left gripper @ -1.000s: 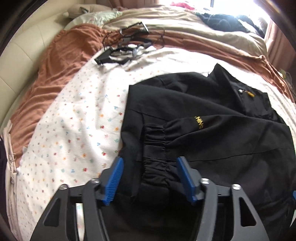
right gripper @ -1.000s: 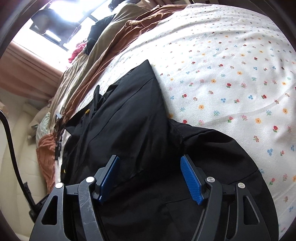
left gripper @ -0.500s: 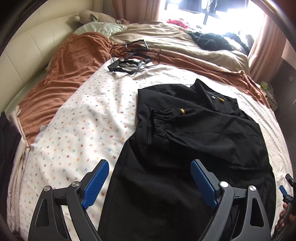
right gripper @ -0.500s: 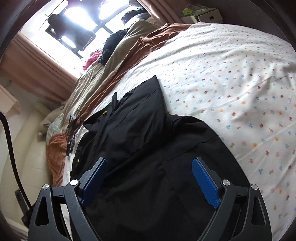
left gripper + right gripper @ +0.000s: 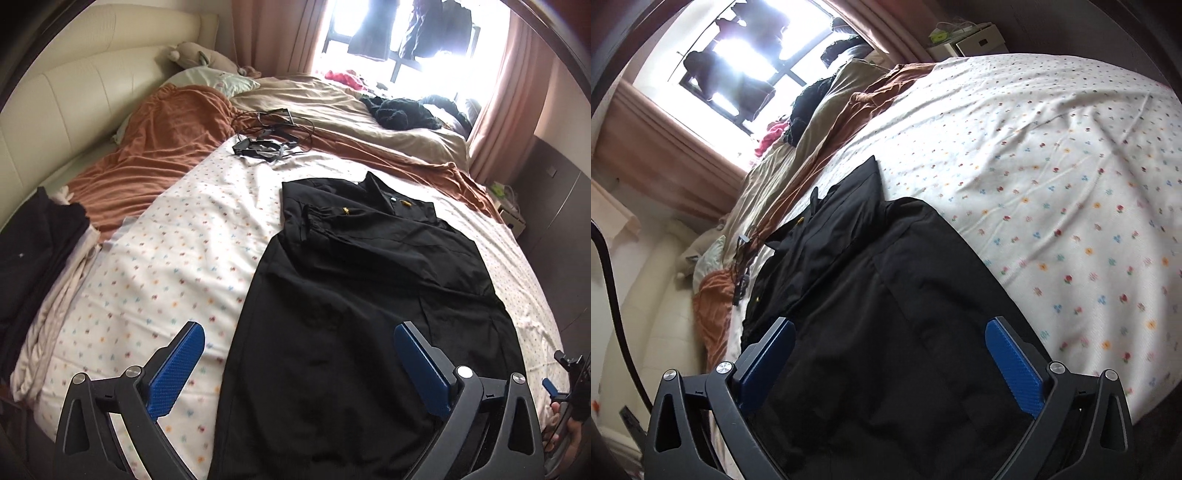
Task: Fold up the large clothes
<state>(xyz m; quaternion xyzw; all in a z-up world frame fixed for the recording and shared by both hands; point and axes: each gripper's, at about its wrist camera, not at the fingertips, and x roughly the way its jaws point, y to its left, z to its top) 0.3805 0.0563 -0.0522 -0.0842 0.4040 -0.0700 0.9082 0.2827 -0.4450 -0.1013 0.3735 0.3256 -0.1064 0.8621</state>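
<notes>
The black jacket lies flat on the floral bedsheet, collar at the far end and hem nearest you, with one sleeve already laid across the chest. Expect it to be light, limp and a little slick, so it will likely sag and slide when lifted; pinch through both layers at the near hem corners, or at the side seams. Your left gripper and right gripper both hang above the near hem with fingers spread wide, holding nothing. Folded dark clothes sit at the left edge, tangled cables beyond the collar.
</notes>
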